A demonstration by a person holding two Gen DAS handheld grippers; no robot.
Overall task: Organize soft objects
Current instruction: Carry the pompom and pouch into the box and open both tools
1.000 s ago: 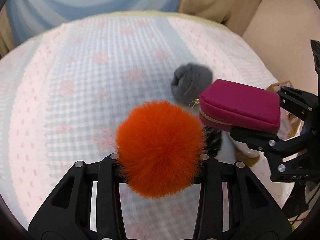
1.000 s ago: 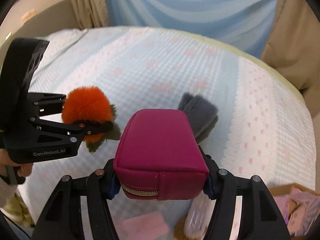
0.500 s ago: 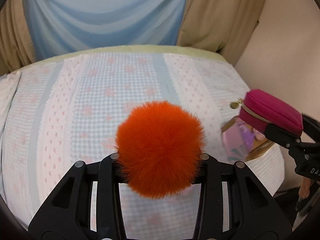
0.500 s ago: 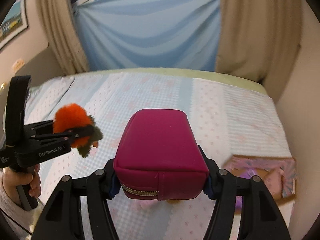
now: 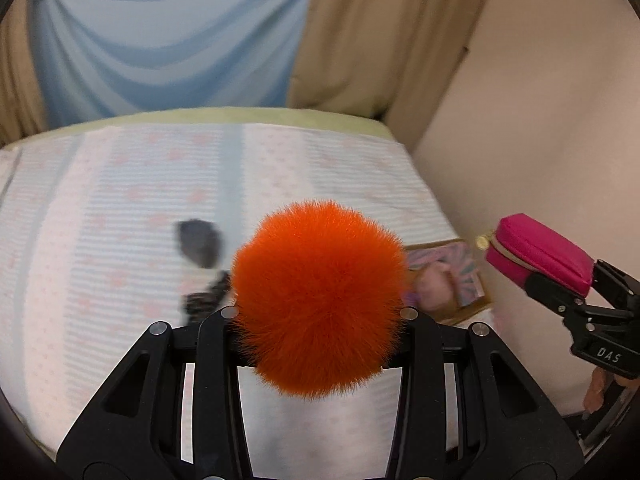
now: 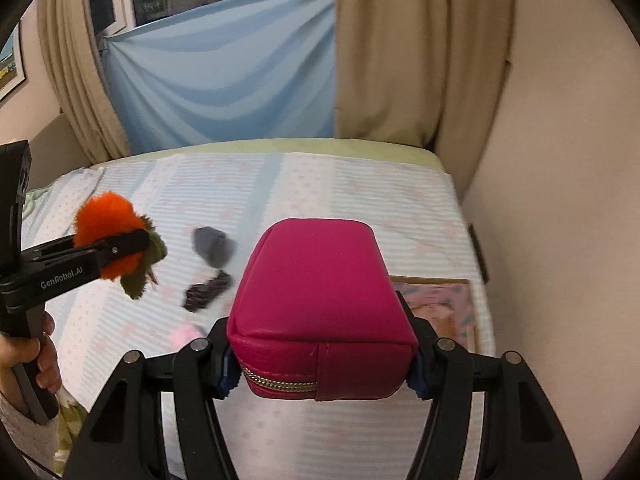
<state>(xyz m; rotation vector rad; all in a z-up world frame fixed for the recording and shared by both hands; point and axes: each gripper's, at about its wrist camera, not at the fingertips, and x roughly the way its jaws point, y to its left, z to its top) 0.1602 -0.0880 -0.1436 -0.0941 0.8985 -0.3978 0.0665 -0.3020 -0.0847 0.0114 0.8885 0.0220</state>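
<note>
My left gripper (image 5: 316, 312) is shut on a fluffy orange pom-pom (image 5: 320, 296) with a green felt piece, held above the bed; it also shows in the right wrist view (image 6: 108, 224). My right gripper (image 6: 322, 354) is shut on a magenta zip pouch (image 6: 320, 304), also seen at the right of the left wrist view (image 5: 540, 254). A grey soft item (image 6: 214, 246) and a dark patterned item (image 6: 206, 290) lie on the bed. A pink soft item (image 6: 184, 334) lies near the pouch.
The bed (image 6: 320, 184) has a pale blue and pink checked cover. A cardboard box (image 6: 440, 304) with pink and patterned contents sits at its right edge, also in the left wrist view (image 5: 452, 276). A beige wall and curtains stand close on the right.
Both grippers have lifted and pulled back from the bed with their loads. The view has swung right; the box and the grey item are back in sight.
</note>
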